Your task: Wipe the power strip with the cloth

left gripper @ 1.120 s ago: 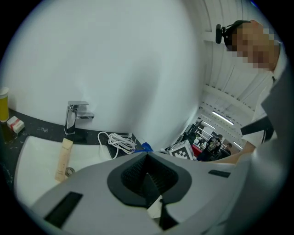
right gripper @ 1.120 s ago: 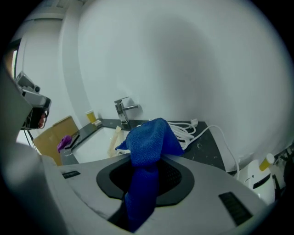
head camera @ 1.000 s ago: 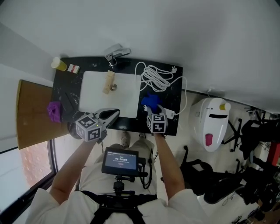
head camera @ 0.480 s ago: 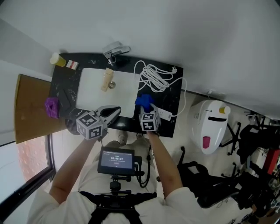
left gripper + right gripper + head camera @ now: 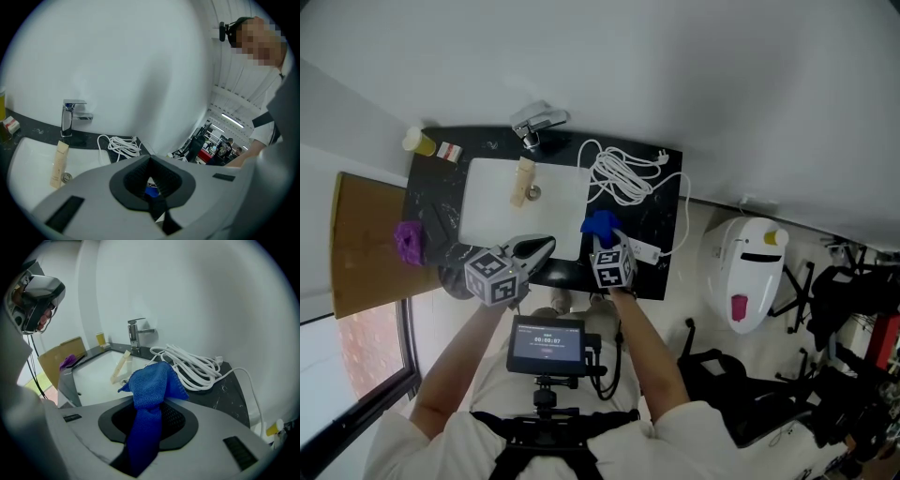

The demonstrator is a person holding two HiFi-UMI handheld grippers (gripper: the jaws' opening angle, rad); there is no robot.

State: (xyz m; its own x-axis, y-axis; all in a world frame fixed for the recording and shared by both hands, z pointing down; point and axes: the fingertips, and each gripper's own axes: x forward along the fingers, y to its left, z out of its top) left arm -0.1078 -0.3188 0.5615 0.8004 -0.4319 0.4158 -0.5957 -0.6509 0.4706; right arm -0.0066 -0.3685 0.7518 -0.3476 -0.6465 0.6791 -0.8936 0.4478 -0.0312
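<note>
**Cloth held beside the strip, no wiping yet**

Over the last second, little has moved. The right gripper (image 5: 603,241) stays clamped on the crumpled blue knitted cloth (image 5: 600,225), just beside the white power strip (image 5: 644,251) on the black countertop (image 5: 664,192). The left gripper (image 5: 534,248) hovers closed and empty.

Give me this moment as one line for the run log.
right gripper: shut on blue cloth | left gripper: shut, empty | power strip: on black counter, right of blue cloth
</note>
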